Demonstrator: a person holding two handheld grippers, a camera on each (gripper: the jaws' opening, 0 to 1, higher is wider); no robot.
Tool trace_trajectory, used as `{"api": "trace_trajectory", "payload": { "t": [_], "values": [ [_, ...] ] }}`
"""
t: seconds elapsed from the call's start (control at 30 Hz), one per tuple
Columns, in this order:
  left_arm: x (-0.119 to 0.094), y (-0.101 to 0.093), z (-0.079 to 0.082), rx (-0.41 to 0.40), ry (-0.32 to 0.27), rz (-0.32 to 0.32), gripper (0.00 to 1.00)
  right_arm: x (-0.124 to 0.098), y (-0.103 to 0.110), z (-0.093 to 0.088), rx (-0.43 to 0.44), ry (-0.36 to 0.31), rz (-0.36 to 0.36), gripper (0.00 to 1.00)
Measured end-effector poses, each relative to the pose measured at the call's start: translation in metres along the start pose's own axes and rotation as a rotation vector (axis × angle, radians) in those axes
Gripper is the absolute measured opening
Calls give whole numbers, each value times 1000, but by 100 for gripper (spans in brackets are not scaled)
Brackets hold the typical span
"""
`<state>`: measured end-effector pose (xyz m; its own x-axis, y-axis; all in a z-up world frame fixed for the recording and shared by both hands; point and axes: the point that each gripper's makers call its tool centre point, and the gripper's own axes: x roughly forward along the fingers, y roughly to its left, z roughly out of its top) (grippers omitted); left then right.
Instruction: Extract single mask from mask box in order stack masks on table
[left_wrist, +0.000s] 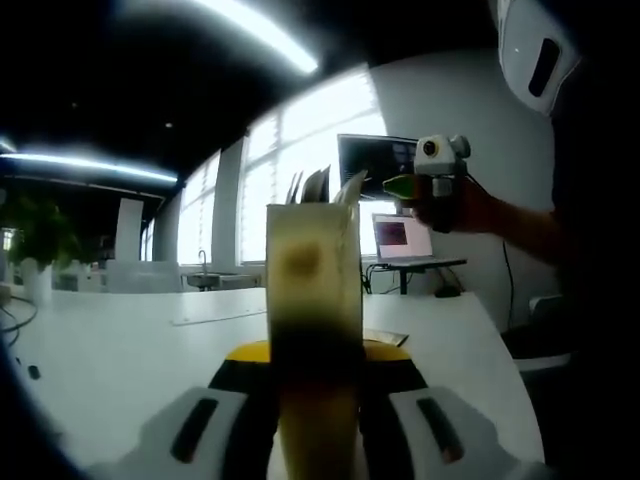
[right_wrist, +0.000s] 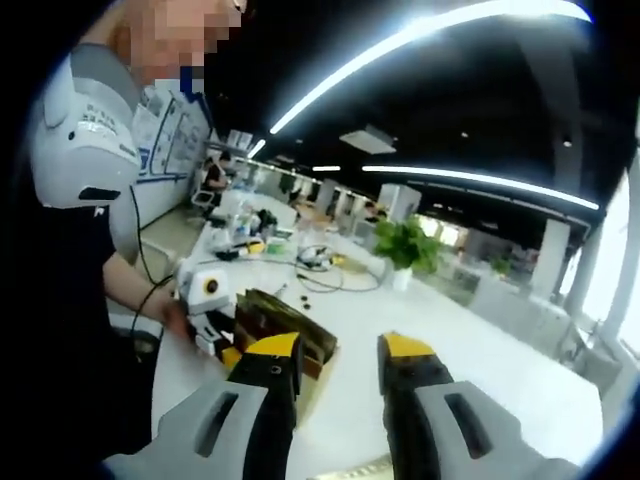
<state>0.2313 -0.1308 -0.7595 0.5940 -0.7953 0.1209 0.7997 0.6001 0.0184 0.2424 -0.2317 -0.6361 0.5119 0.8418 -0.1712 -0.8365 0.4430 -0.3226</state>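
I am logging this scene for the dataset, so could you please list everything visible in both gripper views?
mask box: one, yellowish, held upright between the left gripper's jaws, masks poking out of its top
table: one, white, under both grippers
laptop: one, screen lit, on a stand beyond the table
potted plant: one, green, far side of the table
cables: several, dark, on the table near the plant
left gripper: yellow-tipped, shut on the box
right gripper: yellow-tipped, open, empty
hand: holding the right gripper

Mask box (left_wrist: 312, 300) pale yellow, perhaps olive-patterned; claw (right_wrist: 340, 375) yellow-tipped, black, grey; table (left_wrist: 120, 350) white.
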Motion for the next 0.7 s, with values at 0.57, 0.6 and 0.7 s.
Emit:
{"api": "trace_trajectory", "payload": {
  "t": [0.57,0.6,0.7],
  "values": [
    [0,0,-1,-1,4,1,32,16,3,7,-108,63,97,26],
    [0,0,-1,-1,4,2,32,16,3,8,-112,65,99,26],
    [0,0,-1,-3,4,2,32,18,6,7,-121,73,125,26]
  ]
}}
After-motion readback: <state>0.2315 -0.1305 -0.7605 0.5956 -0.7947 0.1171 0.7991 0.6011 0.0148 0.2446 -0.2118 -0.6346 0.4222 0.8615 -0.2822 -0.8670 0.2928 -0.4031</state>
